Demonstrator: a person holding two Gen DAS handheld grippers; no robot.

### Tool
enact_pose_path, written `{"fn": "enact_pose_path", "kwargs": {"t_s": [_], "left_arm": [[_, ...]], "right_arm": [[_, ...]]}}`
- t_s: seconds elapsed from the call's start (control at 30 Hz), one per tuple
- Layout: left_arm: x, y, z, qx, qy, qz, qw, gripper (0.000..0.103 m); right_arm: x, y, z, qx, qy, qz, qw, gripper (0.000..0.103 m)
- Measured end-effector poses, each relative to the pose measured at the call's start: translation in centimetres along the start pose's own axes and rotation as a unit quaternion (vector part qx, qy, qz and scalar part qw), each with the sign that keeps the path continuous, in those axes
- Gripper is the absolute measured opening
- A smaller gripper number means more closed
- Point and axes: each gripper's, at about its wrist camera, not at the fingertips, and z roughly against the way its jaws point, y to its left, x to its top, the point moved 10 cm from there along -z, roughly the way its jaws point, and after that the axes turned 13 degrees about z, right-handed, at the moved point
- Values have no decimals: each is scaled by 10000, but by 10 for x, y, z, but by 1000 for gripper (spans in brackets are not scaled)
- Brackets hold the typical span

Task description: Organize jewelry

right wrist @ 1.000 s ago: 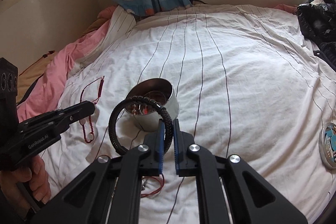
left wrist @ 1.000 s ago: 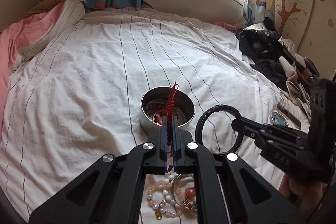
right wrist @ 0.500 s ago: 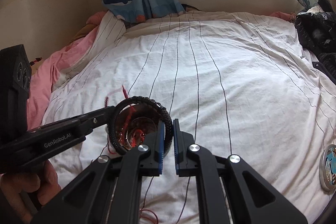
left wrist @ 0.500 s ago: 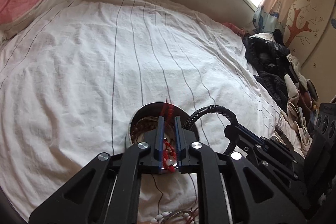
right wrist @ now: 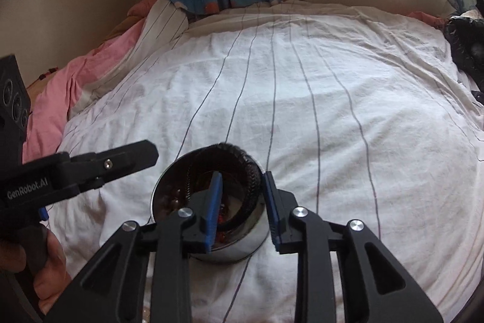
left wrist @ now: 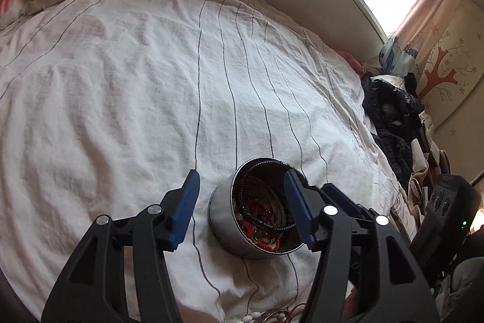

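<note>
I see the round metal tin [left wrist: 225, 220] low in the middle of both views, sitting on the striped white bed sheet [left wrist: 127, 99]. My left gripper [left wrist: 242, 202] has just been opening; its jaws stand wide, one on each side of the tin, with nothing pressed between them. The red cord bracelet [left wrist: 260, 209] lies inside the tin. My right gripper [right wrist: 242, 202] has also just been opening, and the black braided bracelet [right wrist: 249, 171] sits loose between its jaws, resting in the tin.
</note>
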Motion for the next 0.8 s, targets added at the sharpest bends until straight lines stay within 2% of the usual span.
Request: {"fn": "enact_pose_path", "kwargs": {"t_s": [0.03,0.1,0.13,0.2,0.3,0.4,0.5,0.7,0.8], "left_arm": [[0,1,0,-48,-5,54,10000,57],[2,1,-1,-158,-34,146,9998,67],[2,1,-2,-235,-26,225,9995,70],[1,-2,-4,-466,26,422,9980,80],[-5,-7,-13,-681,198,485,9963,83],[-23,-14,-22,-766,477,335,9954,84],[-31,-16,-16,-645,354,141,9972,84],[-50,-11,18,-242,223,-179,9993,86],[-62,-1,41,-183,189,-234,9994,86]], "right_arm": [[3,-6,5,-15,-117,-112,9999,37],[4,-14,4,-29,-81,-203,9998,38],[2,-16,0,78,-30,-326,9994,38],[-8,-15,-14,570,118,-708,9958,39],[-20,-1,-32,1108,298,-869,9896,41],[-18,13,-29,1145,261,-636,9910,51],[-21,25,-27,1119,367,-420,9922,58],[-33,53,-9,1446,470,-130,9883,58],[-43,74,5,1493,546,232,9870,58]]}}
